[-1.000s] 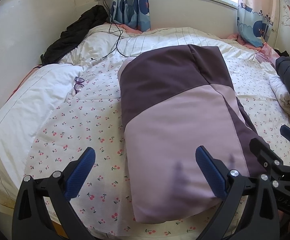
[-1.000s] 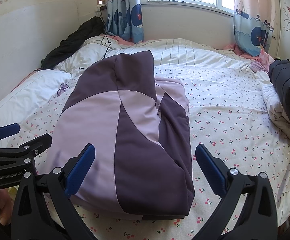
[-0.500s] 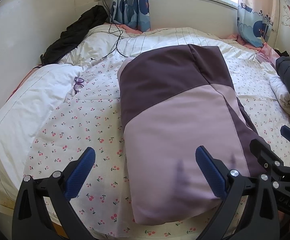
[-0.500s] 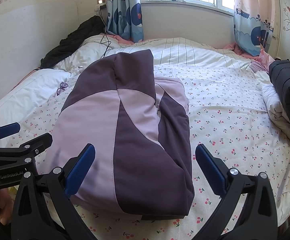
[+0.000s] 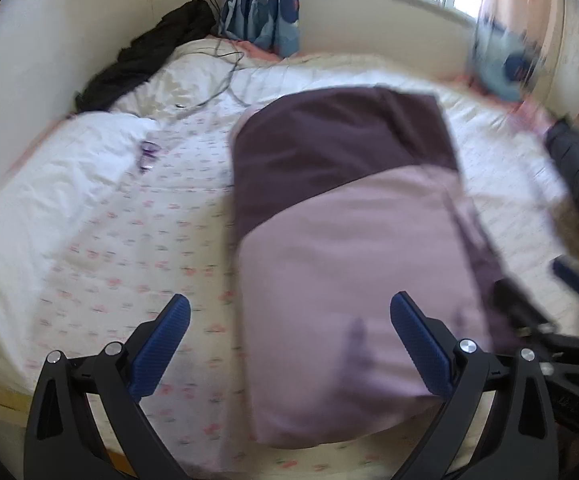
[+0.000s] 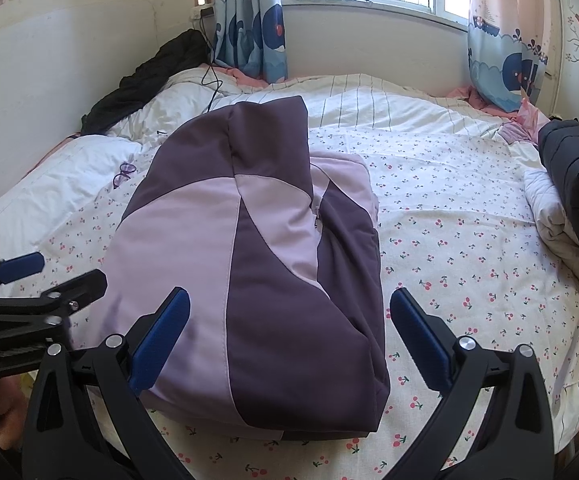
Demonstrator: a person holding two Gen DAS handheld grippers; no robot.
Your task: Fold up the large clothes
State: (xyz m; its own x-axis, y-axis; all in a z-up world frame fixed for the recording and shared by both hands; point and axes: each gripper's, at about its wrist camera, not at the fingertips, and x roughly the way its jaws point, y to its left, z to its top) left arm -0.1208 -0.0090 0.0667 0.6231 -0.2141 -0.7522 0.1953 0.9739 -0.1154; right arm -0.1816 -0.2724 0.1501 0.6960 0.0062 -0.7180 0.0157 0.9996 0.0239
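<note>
A padded jacket [image 6: 257,264] in dark purple and pale lilac lies folded into a thick rectangle on the cherry-print bed sheet [image 6: 469,248]. In the left wrist view the jacket [image 5: 349,240] fills the middle and right. My left gripper [image 5: 289,340] hovers open over the jacket's near left corner, nothing between its blue pads. My right gripper [image 6: 289,338] is open above the jacket's near edge, holding nothing. The left gripper [image 6: 21,284] also shows at the left edge of the right wrist view, and the right gripper [image 5: 545,304] at the right edge of the left wrist view.
Purple glasses [image 6: 123,174] lie on the sheet beside a white pillow [image 6: 49,188]. A black garment [image 6: 149,76] is heaped at the back left by the wall, with a charging cable [image 6: 211,80]. A dark puffer coat [image 6: 577,184] rests on white bedding at the right. Curtains [image 6: 249,20] hang behind.
The left wrist view has blurred and the scene has slid slightly, so my left gripper is moving. The right gripper has edged back a little. Both stay open; the jacket has not moved.
</note>
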